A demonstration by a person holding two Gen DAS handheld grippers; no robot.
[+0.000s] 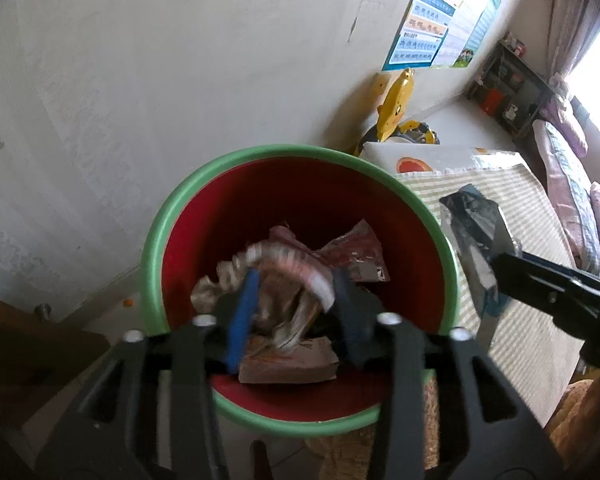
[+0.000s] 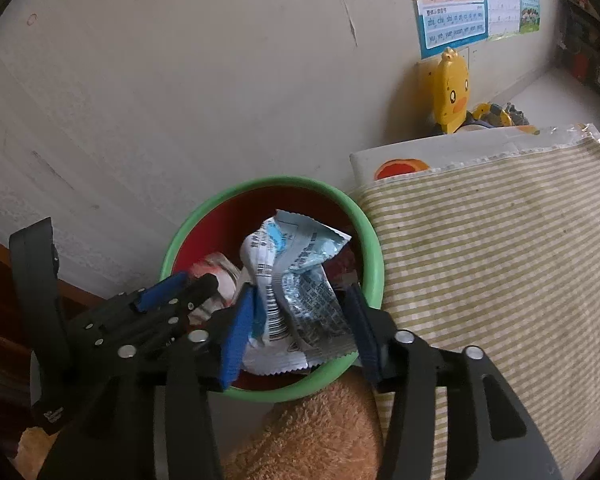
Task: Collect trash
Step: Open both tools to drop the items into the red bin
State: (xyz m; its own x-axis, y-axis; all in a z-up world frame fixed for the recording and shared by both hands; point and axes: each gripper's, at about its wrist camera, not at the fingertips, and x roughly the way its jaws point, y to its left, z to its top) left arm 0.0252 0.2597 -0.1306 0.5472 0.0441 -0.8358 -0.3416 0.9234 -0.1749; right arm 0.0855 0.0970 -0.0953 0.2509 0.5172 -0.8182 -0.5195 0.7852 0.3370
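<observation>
- Left wrist view: my left gripper hangs over the bin, jaws partly apart, a crumpled pinkish wrapper pinched between its blue pads.
- My right gripper, also above the bin, clamps a pale blue wrapper in partly spread jaws.
- More wrappers lie inside the bin.
- Just right of the bin lies a striped cloth.
</observation>
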